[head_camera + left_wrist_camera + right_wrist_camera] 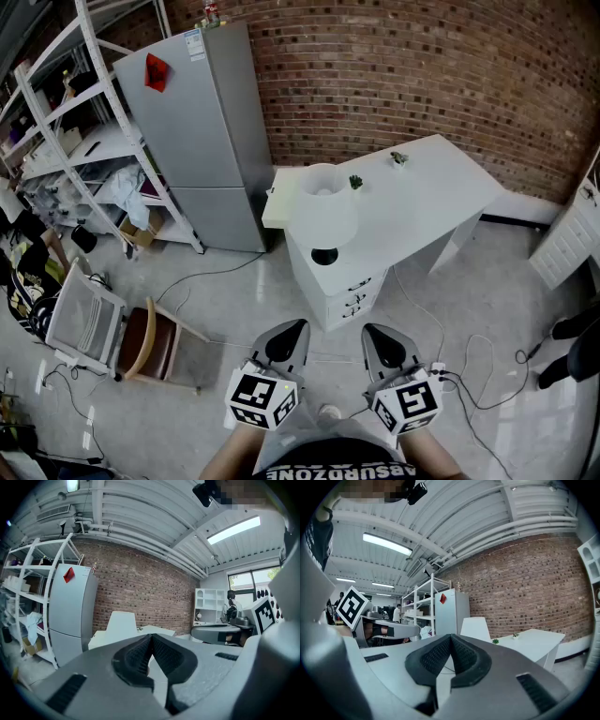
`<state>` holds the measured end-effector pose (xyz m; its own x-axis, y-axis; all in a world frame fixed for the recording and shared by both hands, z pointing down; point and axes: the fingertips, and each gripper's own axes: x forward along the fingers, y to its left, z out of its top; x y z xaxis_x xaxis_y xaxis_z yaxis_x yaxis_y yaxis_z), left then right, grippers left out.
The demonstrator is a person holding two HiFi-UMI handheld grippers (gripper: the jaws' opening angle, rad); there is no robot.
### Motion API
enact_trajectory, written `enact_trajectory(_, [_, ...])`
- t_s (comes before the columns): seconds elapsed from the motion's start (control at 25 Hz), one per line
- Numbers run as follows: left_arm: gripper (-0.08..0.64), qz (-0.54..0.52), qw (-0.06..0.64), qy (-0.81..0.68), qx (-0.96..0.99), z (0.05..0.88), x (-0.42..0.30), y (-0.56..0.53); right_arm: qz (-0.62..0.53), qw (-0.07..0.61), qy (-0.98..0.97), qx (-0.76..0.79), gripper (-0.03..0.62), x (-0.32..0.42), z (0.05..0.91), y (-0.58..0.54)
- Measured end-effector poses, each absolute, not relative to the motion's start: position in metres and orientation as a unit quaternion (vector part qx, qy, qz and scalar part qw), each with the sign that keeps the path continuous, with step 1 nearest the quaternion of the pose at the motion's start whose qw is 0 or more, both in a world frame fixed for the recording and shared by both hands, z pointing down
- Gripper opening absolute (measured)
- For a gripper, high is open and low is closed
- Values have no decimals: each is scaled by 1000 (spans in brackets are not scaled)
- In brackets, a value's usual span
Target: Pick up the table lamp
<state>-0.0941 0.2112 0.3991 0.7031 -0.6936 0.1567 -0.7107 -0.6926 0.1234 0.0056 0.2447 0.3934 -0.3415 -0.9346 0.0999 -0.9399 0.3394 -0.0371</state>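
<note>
Two grippers are held side by side above the floor [234,281], on the near side of the counter [441,187] and well apart from it. The left gripper [298,325] has its jaws closed fully together. In the left gripper view the two dark ribbed faces meet in one line and nothing is between them. The right gripper [368,328] is in the same state, with its jaws pressed together and empty. Both point about level toward the counter.

The lamp [323,214] stands upright on the left end of the counter, close to its near edge. It has a white shade and a round black base [324,255]. Neither gripper touches it. It shows in both gripper views as a white shade just above the closed jaws.

Two small green plants [355,182] stand on the counter behind the lamp, one near it and one further right. Drawers [354,298] are under the counter's left end. A grey fridge [202,131] stands just left of the counter against the brick wall [403,66]. A white rack [84,122] is further left. A chair [150,342] stands on the floor, left of the counter and nearer to the person. Thin cables [450,361] lie on the floor in front of the counter.
</note>
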Motion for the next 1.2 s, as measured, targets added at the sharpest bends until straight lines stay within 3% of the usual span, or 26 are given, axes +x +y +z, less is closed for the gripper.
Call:
enact_trajectory(0.96, [5,47,114,-403,907,408,-86,122,70,17,-826,559,2,31,398,158])
enact_trajectory(1.2, [5,57,126,-411,901,415,-84,91,88,18,-835,542,92,38,402,129])
